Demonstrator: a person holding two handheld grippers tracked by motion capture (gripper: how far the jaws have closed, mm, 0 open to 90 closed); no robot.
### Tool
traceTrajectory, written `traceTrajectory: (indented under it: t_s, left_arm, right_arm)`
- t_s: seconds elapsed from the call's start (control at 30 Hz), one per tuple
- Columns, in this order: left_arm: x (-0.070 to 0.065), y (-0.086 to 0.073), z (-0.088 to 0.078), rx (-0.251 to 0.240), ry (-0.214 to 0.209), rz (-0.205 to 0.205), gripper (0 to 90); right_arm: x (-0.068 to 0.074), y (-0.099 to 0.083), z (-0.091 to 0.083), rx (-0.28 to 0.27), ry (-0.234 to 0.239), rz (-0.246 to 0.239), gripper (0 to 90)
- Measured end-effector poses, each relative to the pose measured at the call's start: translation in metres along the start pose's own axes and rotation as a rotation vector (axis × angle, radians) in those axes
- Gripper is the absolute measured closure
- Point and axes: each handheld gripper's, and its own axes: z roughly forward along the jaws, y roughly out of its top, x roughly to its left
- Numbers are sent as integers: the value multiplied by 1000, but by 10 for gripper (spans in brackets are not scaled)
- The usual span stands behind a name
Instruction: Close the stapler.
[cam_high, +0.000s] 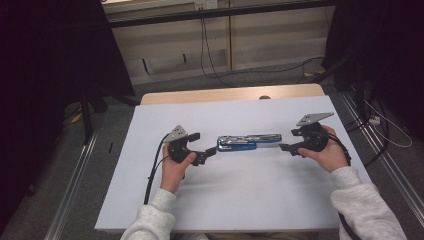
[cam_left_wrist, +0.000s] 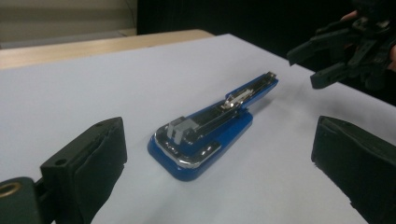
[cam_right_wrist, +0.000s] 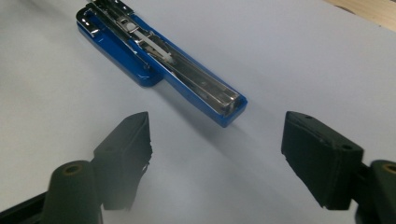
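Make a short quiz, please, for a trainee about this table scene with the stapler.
1. True or false: the left hand-held gripper is shut on the blue stapler.
2. Where does the stapler lie? A) between the two grippers B) at the far table edge C) on the floor
3. On what surface does the stapler rest?

Key: 1 false, its jaws stand open. 2 A; the right hand-held gripper is at its other end. 3 a white sheet on the table.

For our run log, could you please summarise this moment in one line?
left gripper: open | right gripper: open | blue stapler: lying between them, ungrasped
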Motion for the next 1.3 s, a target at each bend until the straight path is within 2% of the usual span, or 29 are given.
traceTrajectory:
  t_s: [0.03,0.13,0.17,0.27,0.3,0.33,0.37,0.4,0.43,0.47,0.5,0.53,0.6,0.63,0.67,0.7,0.73,0.8,0.93,1.03,1.17,1.3]
  left_arm:
    - [-1,0,5,15,5,-2,61]
    - [-1,0,9,32,14,8,137]
    - [-1,0,13,35,32,15,171]
    - [2,-1,16,41,48,21,312]
    - [4,-2,20,59,58,23,355]
    - [4,-2,20,59,58,23,383]
    - [6,-2,21,71,66,27,435]
    - [6,-2,23,74,62,25,435]
    - [7,-2,24,92,64,21,516]
    - [9,-3,25,98,65,22,516]
    - [11,-3,27,122,75,21,611]
    - [12,-4,28,129,87,14,639]
    - [13,-4,29,134,93,6,713]
    - [15,-4,29,157,112,6,744]
    - [15,-4,29,157,112,6,771]
    - [15,-4,30,161,121,-5,789]
    - [15,-4,30,178,116,3,805]
    - [15,-4,32,186,108,1,840]
    - [15,-5,40,239,112,22,880]
    - [14,-5,45,247,96,30,885]
    - [11,-4,49,269,99,59,886]
    - [11,-4,50,281,96,63,886]
  right_arm:
    - [-1,-1,-1,-10,1,8,303]
    - [-1,-2,-1,-12,-2,10,334]
    - [-1,-3,-1,-10,-1,10,382]
    - [-1,-4,0,-12,-5,3,464]
    - [-1,-4,0,-8,-4,0,488]
    - [-1,-4,0,-8,-4,0,488]
    - [-1,-6,1,0,-9,6,553]
    - [-1,-6,1,0,-9,6,553]
    - [-2,-7,1,12,-12,-2,649]
    - [-2,-7,1,12,-12,-2,649]
    - [-3,-8,1,16,-20,3,724]
    - [-3,-8,2,17,-24,3,766]
    - [-4,-8,2,23,-34,9,797]
    - [-6,-10,3,27,-47,11,851]
    - [-6,-10,3,27,-47,11,851]
    - [-8,-11,5,28,-48,23,882]
    - [-9,-12,6,28,-47,19,897]
    - [-11,-13,9,35,-50,24,900]
    - [-13,-16,16,60,-61,28,900]
    - [-13,-15,22,66,-62,23,900]
    - [-12,-14,30,81,-55,10,900]
    - [-10,-13,33,90,-46,3,900]
